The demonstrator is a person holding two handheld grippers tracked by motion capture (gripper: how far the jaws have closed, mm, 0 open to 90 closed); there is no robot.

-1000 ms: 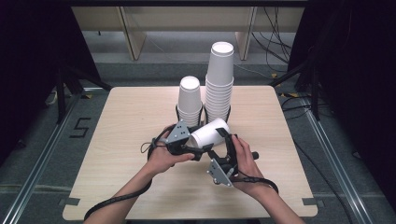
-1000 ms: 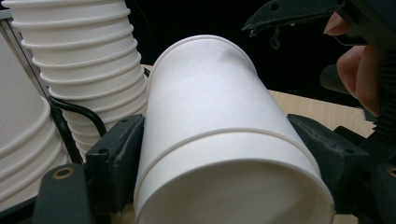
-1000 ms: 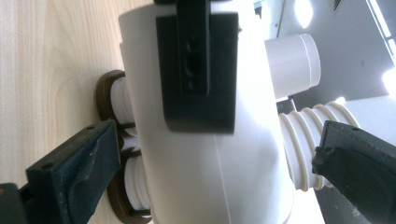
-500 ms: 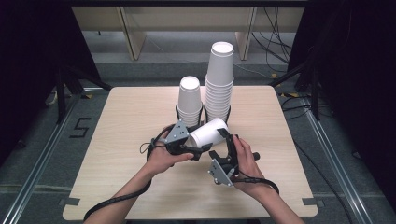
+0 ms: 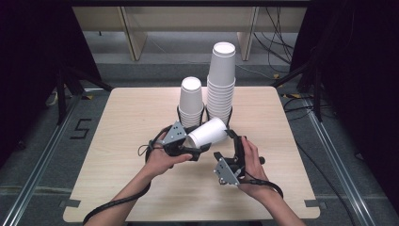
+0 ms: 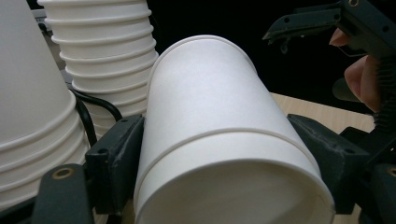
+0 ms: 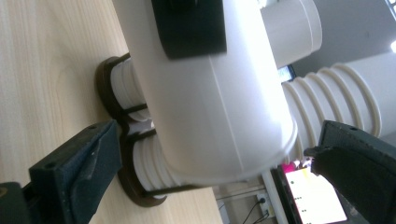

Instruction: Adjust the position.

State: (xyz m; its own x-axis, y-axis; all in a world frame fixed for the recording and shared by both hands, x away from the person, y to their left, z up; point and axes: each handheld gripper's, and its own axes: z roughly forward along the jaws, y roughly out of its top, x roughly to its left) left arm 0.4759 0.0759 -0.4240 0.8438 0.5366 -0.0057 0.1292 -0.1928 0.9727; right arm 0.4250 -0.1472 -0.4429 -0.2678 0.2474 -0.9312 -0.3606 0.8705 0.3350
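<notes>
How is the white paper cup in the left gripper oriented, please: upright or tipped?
Tipped. The cup lies nearly on its side above the table, clamped between the left gripper's jaws.

Table (image 5: 117, 141): light wood, with round corners.
Floor (image 5: 42, 155): grey, with a black mark like a 5 (image 5: 79, 129) left of the table.
Cables (image 5: 277, 28): thin and dark, lying on the floor far back on the right.
Wooden legs (image 5: 131, 35): pale, standing behind the table.
</notes>
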